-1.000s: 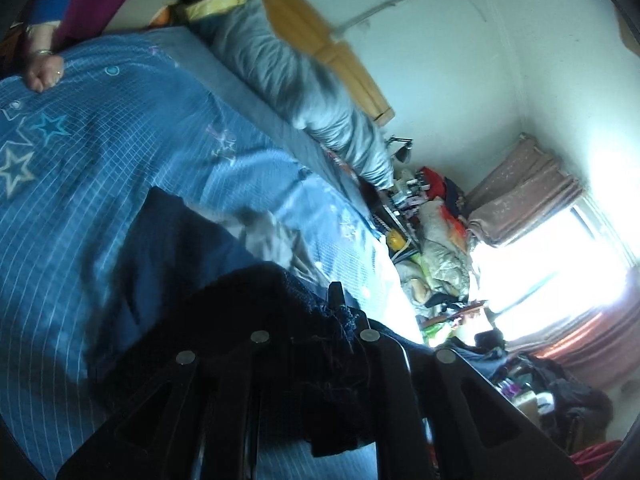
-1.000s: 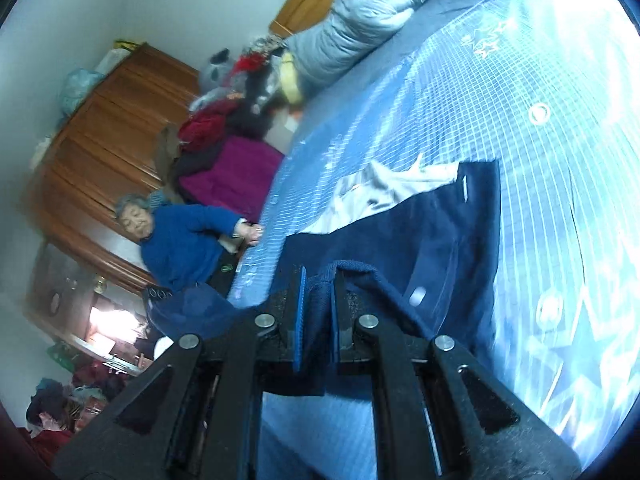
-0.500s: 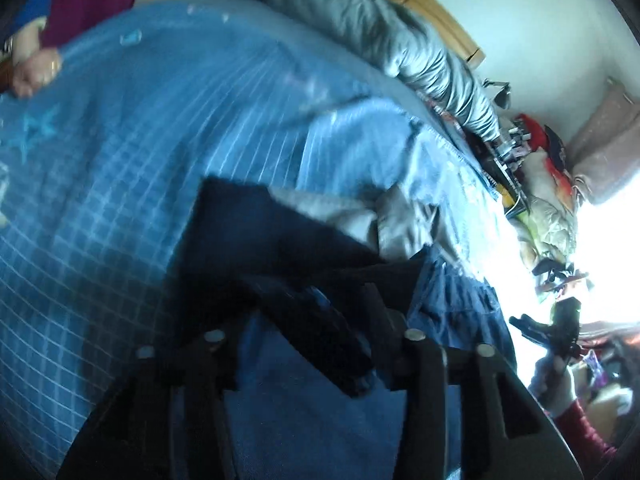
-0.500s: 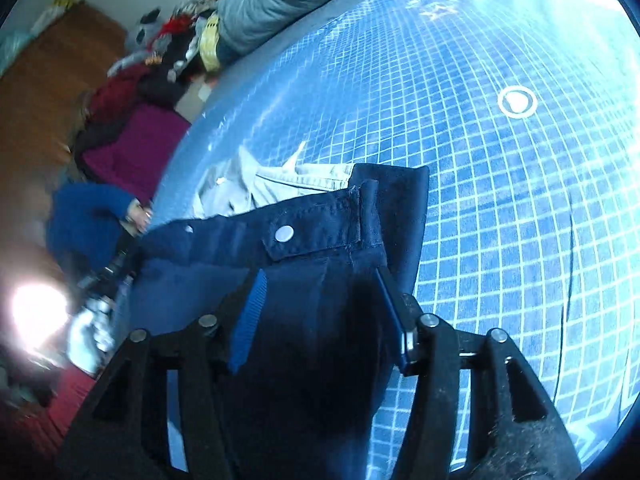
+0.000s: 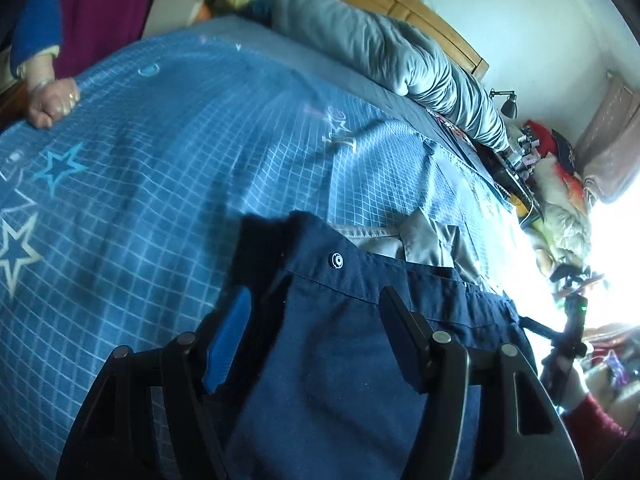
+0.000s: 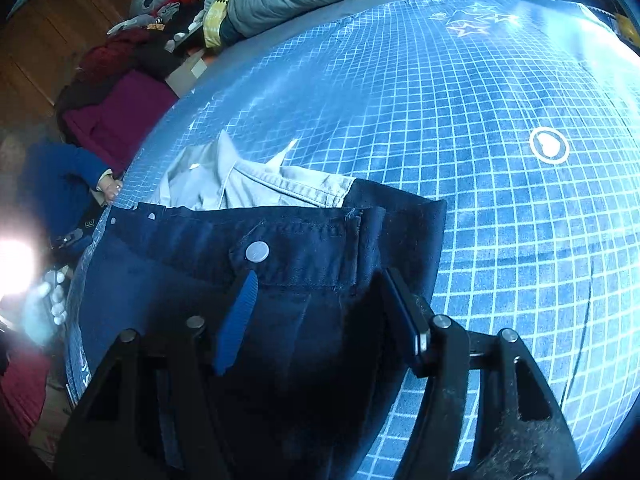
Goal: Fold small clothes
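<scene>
In the left wrist view, the left gripper (image 5: 316, 312) hovers with its fingers spread apart over the navy trousers (image 5: 340, 360), which lie on the blue checked bed (image 5: 160, 184) atop a pale grey garment (image 5: 424, 236). Only this view shows a bystander's fist (image 5: 52, 102) resting on the bed's far edge.

In the right wrist view, the right gripper (image 6: 320, 304) is likewise spread wide above the trousers' waistband, near a silver snap button (image 6: 257, 251). A heart ring print (image 6: 549, 145) shows only here.
</scene>
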Action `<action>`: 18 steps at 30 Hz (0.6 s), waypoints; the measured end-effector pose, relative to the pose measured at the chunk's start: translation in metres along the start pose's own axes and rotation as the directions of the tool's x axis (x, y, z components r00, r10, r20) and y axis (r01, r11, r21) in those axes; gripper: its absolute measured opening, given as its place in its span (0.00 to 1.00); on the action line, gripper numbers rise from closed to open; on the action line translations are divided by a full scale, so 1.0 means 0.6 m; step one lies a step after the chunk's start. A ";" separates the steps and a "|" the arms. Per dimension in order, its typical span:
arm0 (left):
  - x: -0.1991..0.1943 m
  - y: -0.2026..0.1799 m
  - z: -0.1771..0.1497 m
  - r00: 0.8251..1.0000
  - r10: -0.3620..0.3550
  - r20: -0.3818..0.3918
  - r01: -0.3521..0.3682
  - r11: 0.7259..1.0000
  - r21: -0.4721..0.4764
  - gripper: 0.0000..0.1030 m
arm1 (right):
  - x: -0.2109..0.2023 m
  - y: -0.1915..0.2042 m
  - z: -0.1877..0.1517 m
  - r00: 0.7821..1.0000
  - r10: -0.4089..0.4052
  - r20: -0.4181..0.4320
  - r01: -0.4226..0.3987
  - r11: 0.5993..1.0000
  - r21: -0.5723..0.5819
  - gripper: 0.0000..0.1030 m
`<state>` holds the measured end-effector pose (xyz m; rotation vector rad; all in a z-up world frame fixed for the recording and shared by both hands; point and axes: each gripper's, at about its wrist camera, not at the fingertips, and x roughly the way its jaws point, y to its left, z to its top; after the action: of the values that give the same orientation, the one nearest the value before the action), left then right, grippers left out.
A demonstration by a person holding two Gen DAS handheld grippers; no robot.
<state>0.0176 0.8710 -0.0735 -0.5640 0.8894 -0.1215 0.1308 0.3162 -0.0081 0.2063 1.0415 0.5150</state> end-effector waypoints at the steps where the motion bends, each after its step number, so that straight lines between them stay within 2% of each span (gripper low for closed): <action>1: 0.005 0.001 -0.002 1.000 0.002 -0.003 -0.002 1.000 -0.001 0.65 | 0.002 0.000 0.002 1.000 -0.001 0.000 0.001 1.000 -0.004 0.61; 8: 0.021 0.009 -0.019 1.000 0.017 -0.017 -0.017 1.000 -0.009 0.65 | 0.038 -0.001 0.027 1.000 -0.019 -0.009 0.018 1.000 -0.002 0.61; 10: 0.022 0.012 -0.022 0.999 0.026 -0.019 -0.026 1.000 -0.010 0.65 | 0.043 0.007 0.032 0.999 -0.032 -0.018 0.031 0.999 -0.014 0.34; 11: 0.021 0.013 -0.023 0.999 0.029 -0.018 -0.030 0.999 -0.011 0.65 | 0.037 0.008 0.033 0.999 -0.044 -0.010 0.044 0.999 -0.016 0.18; 12: 0.021 0.014 -0.024 0.999 0.032 -0.016 -0.032 0.999 -0.012 0.65 | 0.029 0.004 0.036 0.999 -0.031 0.011 0.031 0.999 -0.003 0.06; 14: 0.020 0.010 -0.022 0.999 0.041 -0.011 -0.041 0.999 -0.002 0.65 | -0.002 -0.015 0.046 0.997 0.026 0.070 -0.029 0.998 0.047 0.06; 16: 0.021 0.003 -0.019 0.999 0.047 -0.010 -0.047 0.999 0.021 0.65 | -0.032 -0.023 0.053 0.993 0.037 0.113 -0.043 0.998 0.046 0.05; 18: 0.021 -0.005 -0.015 0.999 0.042 -0.009 -0.041 0.999 0.036 0.65 | -0.043 -0.025 0.053 0.993 0.025 0.117 -0.028 0.999 0.027 0.04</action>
<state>0.0192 0.8602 -0.0853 -0.5119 0.9058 -0.1022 0.1527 0.2924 0.0217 0.2725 0.9335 0.5062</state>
